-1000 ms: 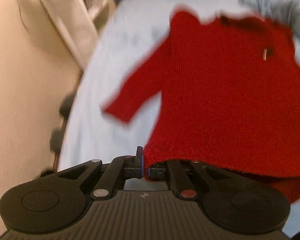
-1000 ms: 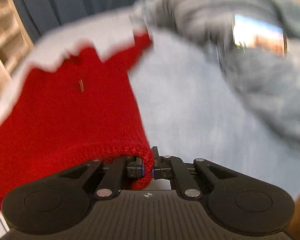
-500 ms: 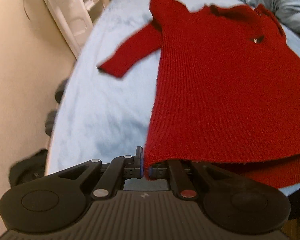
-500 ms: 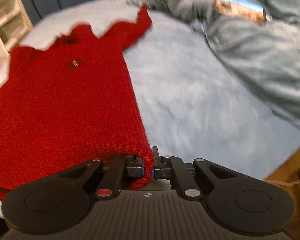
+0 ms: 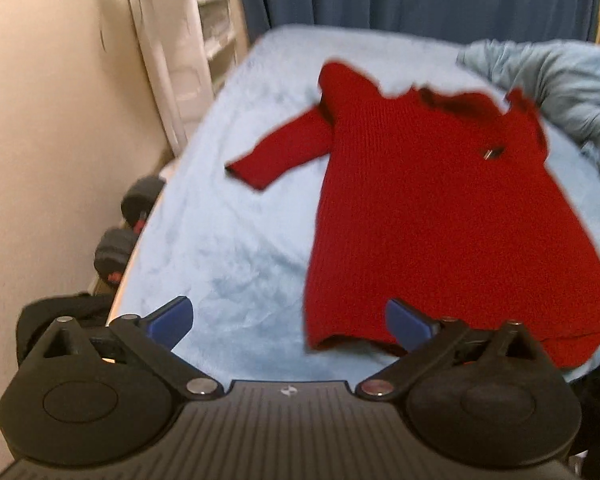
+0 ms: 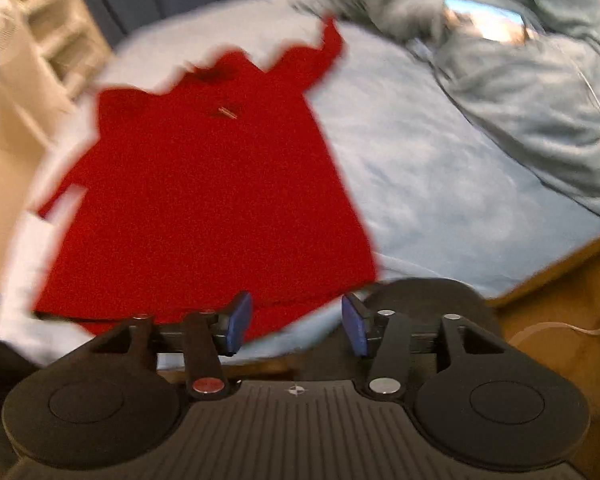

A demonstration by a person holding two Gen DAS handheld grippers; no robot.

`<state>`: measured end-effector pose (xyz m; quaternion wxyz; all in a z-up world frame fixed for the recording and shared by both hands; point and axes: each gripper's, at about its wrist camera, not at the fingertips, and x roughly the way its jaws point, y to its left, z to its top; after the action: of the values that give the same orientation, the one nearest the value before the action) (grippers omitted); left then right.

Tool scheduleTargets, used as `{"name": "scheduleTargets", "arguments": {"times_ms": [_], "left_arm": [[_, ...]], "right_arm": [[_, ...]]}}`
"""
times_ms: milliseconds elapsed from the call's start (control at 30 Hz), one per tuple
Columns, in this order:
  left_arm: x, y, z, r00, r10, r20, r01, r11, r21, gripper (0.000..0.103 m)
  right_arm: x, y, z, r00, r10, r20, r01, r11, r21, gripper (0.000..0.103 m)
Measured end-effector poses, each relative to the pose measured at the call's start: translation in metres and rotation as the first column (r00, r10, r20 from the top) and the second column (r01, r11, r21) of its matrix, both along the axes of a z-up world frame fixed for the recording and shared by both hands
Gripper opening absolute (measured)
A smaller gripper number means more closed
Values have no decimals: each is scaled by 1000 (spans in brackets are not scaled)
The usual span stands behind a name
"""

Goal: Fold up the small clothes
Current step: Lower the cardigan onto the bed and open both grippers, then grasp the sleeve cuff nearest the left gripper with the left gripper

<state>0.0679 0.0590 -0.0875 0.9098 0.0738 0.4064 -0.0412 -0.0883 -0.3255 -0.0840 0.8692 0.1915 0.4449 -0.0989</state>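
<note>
While both hand-held grippers are drawn clear of its hem, a red knitted sweater (image 5: 428, 216) is left spread flat on a pale blue bed cover (image 5: 228, 240), front side up, with its neckline toward the far end of the bed and its hem at the near edge. The left gripper (image 5: 290, 318) is seen with its jaws thrown wide apart, having just been opening; nothing is caught between its blue pads (image 5: 172, 316), although the near left corner of the hem lies in the gap as seen from the left wrist camera. The right gripper (image 6: 296, 322) is likewise released, its jaws having just been opening to a lesser spread, and the right corner of the hem is seen beyond them, not pinched. The garment appears to have been laid out in this way so that a flat, squared shape is offered for folding; no fold is yet made.

One sleeve (image 5: 280, 156) is stretched out to the left across the cover, while the other is only partly seen near a crumpled grey-blue blanket (image 5: 560, 92) at the far right. A small metallic pin or clasp (image 5: 488, 155) is carried on the chest. The knit looks thick, ribbed and limp. At the near hem a second layer is shown slightly offset beneath the first.
</note>
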Motion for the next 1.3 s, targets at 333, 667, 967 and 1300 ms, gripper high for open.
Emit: {"name": "scheduleTargets", "arguments": {"times_ms": [333,667,967,1300], "left_arm": [[-19,-36,60,992,-40,119,48,997,-60,103],[52,-9,33,995,85,52,-86,996,18,103],[159,11,-22,975,219,-40,-219,976,1,103],[233,38,-88,899,391,-198,-413,907,-82,103]], "right_arm": [[17,61,62,958,110,266,-79,989,-123,67],[60,64,15,985,93,147,-84,994,-66,68],[123,56,-29,997,32,75,-25,995,-92,68],[164,60,-71,999,26,-41,-27,999,-32,68]]}}
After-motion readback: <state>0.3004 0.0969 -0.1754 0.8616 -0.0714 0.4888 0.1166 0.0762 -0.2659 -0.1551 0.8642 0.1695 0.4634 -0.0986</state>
